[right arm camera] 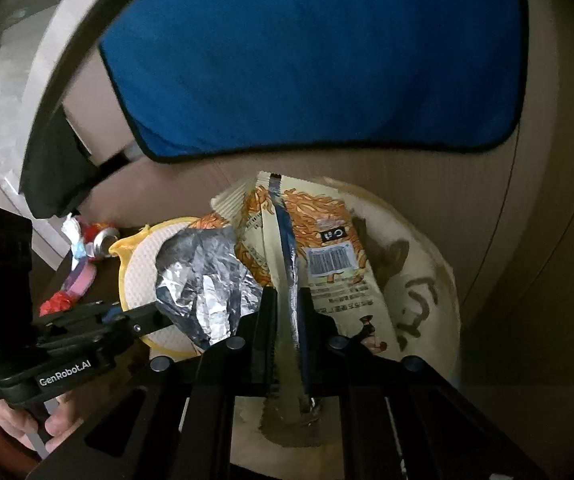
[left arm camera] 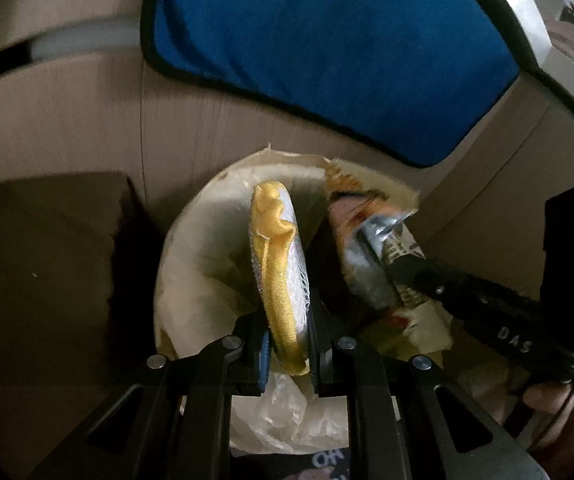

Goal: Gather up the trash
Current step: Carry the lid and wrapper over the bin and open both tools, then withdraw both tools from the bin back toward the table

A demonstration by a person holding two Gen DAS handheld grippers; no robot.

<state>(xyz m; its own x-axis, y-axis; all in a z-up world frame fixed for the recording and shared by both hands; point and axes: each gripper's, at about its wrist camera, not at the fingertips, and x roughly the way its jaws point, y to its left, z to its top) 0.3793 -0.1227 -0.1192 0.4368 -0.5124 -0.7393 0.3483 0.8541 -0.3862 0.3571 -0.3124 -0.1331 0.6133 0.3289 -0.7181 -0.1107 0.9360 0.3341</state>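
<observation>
Leftmost, my left gripper [left arm camera: 287, 354] had its fingers pinched on a round yellow-rimmed scrubbing pad [left arm camera: 281, 276], held on edge above the open mouth of the pale lined bin [left arm camera: 191, 232]. Beside it, to the right, my right gripper [right arm camera: 287, 336] clamped the flat seam of a crumpled snack wrapper [right arm camera: 319, 248] over the same bin, below the blue cloth [right arm camera: 307, 52].

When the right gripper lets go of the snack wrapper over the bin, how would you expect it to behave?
The snack wrapper looks thin and creased, so it is probably floppy and light. Its foil lining looks slick, so it may slide off the right gripper. It is wide against the lined bin, so it might catch on the rim.
</observation>
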